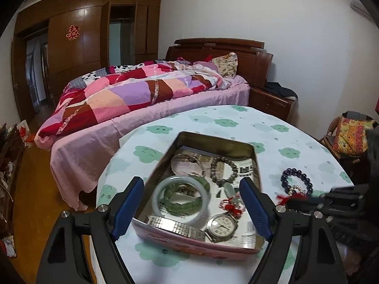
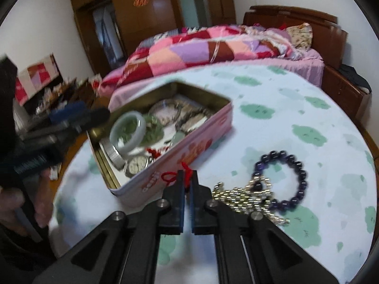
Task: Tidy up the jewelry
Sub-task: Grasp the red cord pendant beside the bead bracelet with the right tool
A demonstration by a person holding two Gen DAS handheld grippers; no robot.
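Note:
A pink tin [image 1: 189, 246] stands open on the table, holding a pale jade bangle [image 1: 157, 190], a green bracelet [image 1: 187, 203], a wristwatch [image 1: 221, 224], a grey bead bracelet [image 1: 223, 170] and a red-knotted pendant [image 1: 233, 207]. My left gripper [image 1: 191, 181] hangs open over the tin's near end, its blue pads [image 1: 125, 208] wide apart. In the right wrist view my right gripper [image 2: 187, 174] is shut on a red cord [image 2: 169, 177] beside the tin [image 2: 189, 161]. A purple bead bracelet [image 2: 281, 179] and a metal chain [image 2: 239, 196] lie just to its right.
The round table [image 1: 236, 123] has a white cloth with green cloud prints. A bed [image 1: 142, 94] with a patchwork quilt stands behind it, with a wooden nightstand [image 1: 272, 101] at the right. A chair with a patterned cushion [image 1: 350, 137] is at the far right.

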